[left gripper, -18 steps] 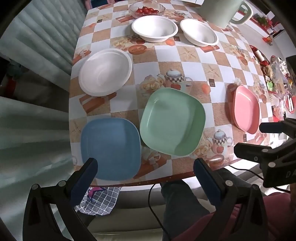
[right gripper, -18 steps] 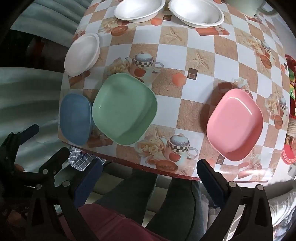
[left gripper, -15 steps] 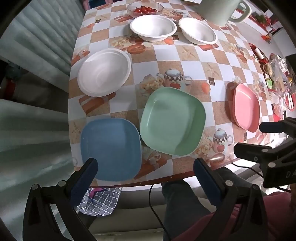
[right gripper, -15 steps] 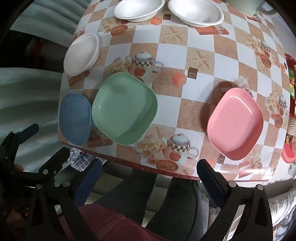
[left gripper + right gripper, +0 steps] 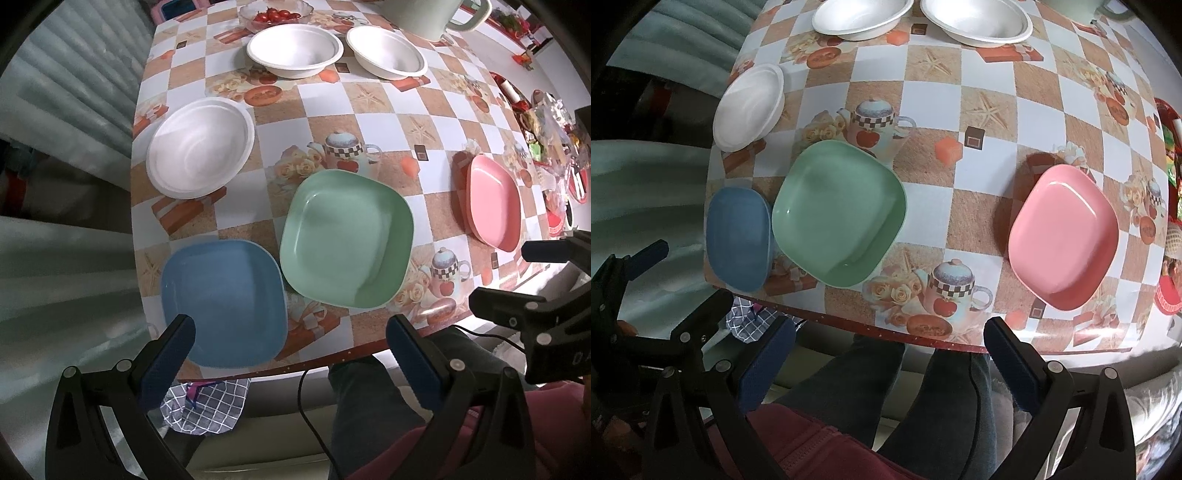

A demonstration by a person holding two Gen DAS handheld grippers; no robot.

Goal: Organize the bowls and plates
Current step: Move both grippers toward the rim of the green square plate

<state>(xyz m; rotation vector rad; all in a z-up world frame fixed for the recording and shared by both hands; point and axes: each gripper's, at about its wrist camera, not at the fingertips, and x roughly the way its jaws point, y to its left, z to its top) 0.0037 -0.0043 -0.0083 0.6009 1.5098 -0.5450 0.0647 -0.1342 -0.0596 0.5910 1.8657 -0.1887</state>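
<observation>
A blue square plate [image 5: 223, 301] [image 5: 738, 238], a green square plate [image 5: 345, 238] [image 5: 838, 212] and a pink square plate [image 5: 493, 201] [image 5: 1063, 236] lie along the table's near edge. A white bowl [image 5: 201, 146] [image 5: 750, 107] sits at the left, and two more white bowls [image 5: 295, 50] [image 5: 388, 51] sit further back. My left gripper [image 5: 290, 341] is open and empty, held above the near edge by the blue plate. My right gripper [image 5: 890, 352] is open and empty, held in front of the edge between the green and pink plates.
The table [image 5: 369, 99] has a checkered printed cloth. A glass bowl of tomatoes [image 5: 275, 14] and a large pale green jug [image 5: 432, 14] stand at the back. Clutter [image 5: 554, 140] lies at the right end. A person's legs [image 5: 871, 391] are below the near edge.
The left gripper has moved slightly forward toward the table. The right gripper has barely shifted. Both stay open and empty.
</observation>
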